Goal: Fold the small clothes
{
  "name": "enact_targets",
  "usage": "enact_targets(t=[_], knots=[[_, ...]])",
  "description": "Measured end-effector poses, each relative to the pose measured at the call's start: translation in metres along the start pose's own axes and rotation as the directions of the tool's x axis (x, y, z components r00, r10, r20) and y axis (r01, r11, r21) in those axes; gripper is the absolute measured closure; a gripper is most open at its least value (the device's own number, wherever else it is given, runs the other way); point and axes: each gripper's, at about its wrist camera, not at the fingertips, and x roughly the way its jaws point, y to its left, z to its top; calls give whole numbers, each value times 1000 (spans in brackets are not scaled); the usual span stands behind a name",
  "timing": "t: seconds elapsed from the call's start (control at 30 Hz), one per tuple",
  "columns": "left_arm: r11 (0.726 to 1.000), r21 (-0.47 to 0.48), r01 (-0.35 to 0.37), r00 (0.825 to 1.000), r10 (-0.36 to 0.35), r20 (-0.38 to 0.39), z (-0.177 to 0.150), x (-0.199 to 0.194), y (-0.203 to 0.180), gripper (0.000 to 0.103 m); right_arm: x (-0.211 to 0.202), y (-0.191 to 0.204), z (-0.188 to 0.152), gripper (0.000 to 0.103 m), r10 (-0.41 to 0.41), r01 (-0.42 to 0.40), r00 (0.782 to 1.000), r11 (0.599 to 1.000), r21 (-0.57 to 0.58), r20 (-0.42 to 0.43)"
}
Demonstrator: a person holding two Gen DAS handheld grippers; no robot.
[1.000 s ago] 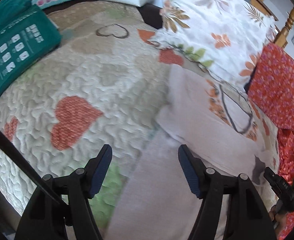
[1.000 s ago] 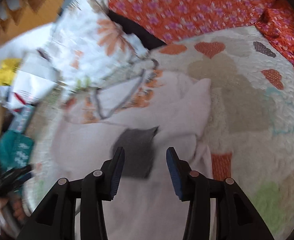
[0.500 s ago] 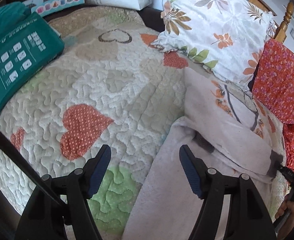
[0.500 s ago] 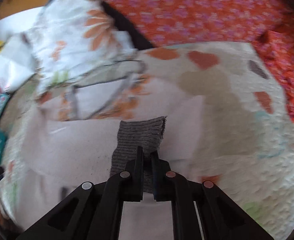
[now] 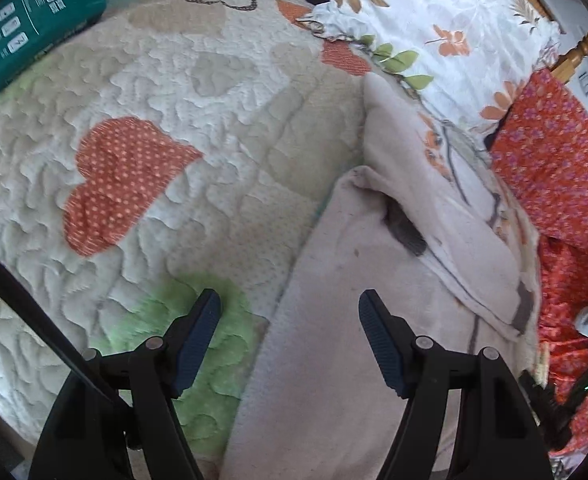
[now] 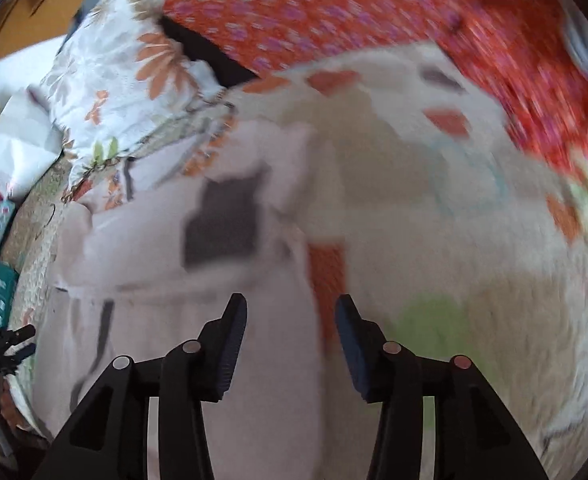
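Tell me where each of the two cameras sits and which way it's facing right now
Left wrist: sits behind the open left gripper, facing along the heart quilt and the pale garment toward the floral pillow; only its own fingers show.
Right wrist: sits behind the open right gripper, blurred, facing across the garment's grey cuff toward the red cloth; the left gripper shows at the left edge.
Shared: garment, quilt, pillow, red cloth.
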Motion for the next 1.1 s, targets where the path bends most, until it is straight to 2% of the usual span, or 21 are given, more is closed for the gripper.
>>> enact_targets(t=[0.07,0.17,0.23,0.3,0.37,0.4,0.43,0.5,0.6,0.67,0.83,1.1], knots=[[1000,11,27,1000,-27,0,-5,-2,-1,33,4,-18,-17,52,64,-61,997,994,87,-36],[994,23,110,993,-109,-43,-15,-3,-5,36,-4,-29,-37,52,173,-170,985,972,161,-5],[985,12,172,982,-171,-79,-25,-4,-5,42,-2,-29,-47,51,307,-296,951,930,219,-21],[971,-14,238,963,-238,-125,-38,-5,-4,46,2,-26,-63,51,412,-386,910,883,267,-45],[958,-54,283,943,-288,-166,-50,-7,1,54,2,-21,-78,51,469,-437,882,856,278,-57],[948,-81,309,928,-319,-194,-60,-9,5,55,2,-19,-84,51,494,-459,867,841,286,-63],[944,-93,316,920,-329,-212,-67,-10,8,56,2,-18,-90,51,521,-480,851,825,299,-72],[946,-98,310,917,-324,-230,-82,-15,10,60,1,-16,-100,51,557,-508,826,803,311,-89],[939,-92,330,906,-343,-248,-103,-24,10,60,-2,-7,-118,51,590,-537,797,790,296,-130],[936,-89,341,902,-353,-249,-112,-29,11,60,-3,-1,-126,51,594,-543,790,793,276,-151],[957,-17,289,929,-285,-237,-127,-33,5,60,-7,17,-142,51,564,-531,803,824,198,-195],[965,-4,262,938,-256,-232,-144,-34,9,59,-7,32,-159,51,499,-487,838,867,107,-222]])
